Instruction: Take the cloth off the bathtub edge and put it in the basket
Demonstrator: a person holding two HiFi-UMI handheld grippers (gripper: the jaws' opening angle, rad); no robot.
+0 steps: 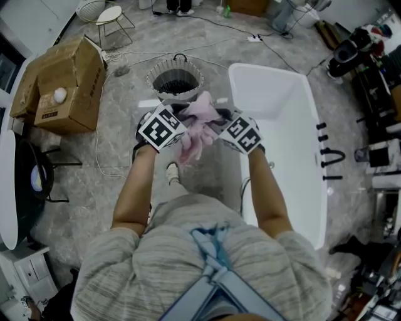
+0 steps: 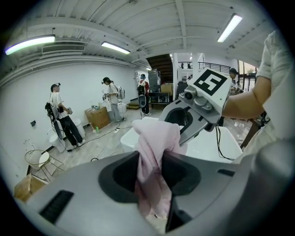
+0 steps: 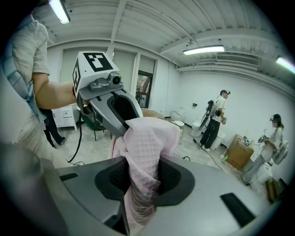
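Observation:
A pale pink waffle-weave cloth [image 1: 199,125] hangs bunched in the air between my two grippers, left of the white bathtub [image 1: 283,119] and just short of the round wire basket [image 1: 175,79]. My left gripper [image 1: 182,128] is shut on one part of the cloth [image 2: 154,166]. My right gripper [image 1: 216,128] is shut on another part of the cloth [image 3: 143,170]. Each gripper view shows the other gripper close in front, with the cloth [image 3: 152,133] draped between them. The basket stands on the floor beyond the grippers, and its inside looks dark.
A cardboard box [image 1: 62,84] stands on the floor to the left, a wire chair [image 1: 106,15] behind it. Cables [image 1: 250,39] run across the floor past the tub. Cluttered gear [image 1: 376,125] lines the right side. Several people [image 2: 62,117] stand further off in the room.

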